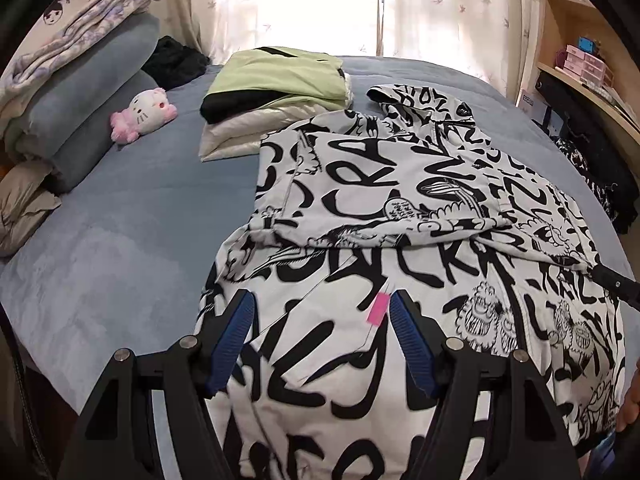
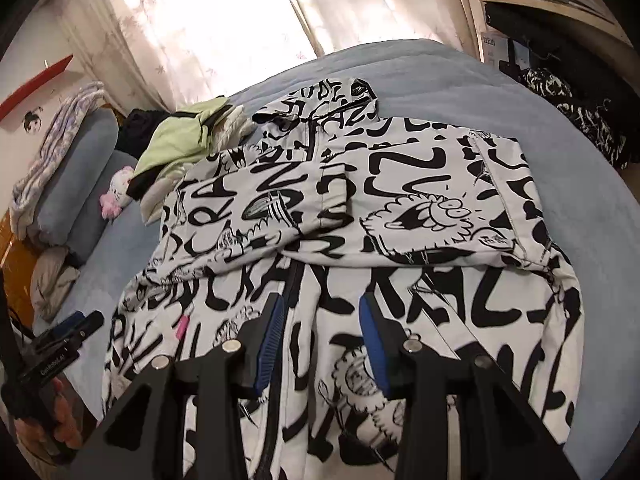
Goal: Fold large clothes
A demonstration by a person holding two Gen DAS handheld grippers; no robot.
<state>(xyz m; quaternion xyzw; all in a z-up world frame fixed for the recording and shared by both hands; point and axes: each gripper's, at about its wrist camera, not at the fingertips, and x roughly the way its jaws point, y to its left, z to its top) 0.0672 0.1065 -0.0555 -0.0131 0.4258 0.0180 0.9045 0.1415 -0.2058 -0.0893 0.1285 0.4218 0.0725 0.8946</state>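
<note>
You face a bed (image 1: 120, 216) under a blue-grey cover. Beyond its far edge, pale patterned curtains (image 1: 432, 8) glow with strong daylight from the window (image 1: 296, 0). A wooden shelf unit (image 1: 576, 40) stands off the bed's right edge.

Home bedroom, bed (image 1: 120, 216) w/ blue cover, plush toy (image 1: 144, 114), curtained window (image 1: 296, 4), shelves (image 1: 580, 40)
</note>
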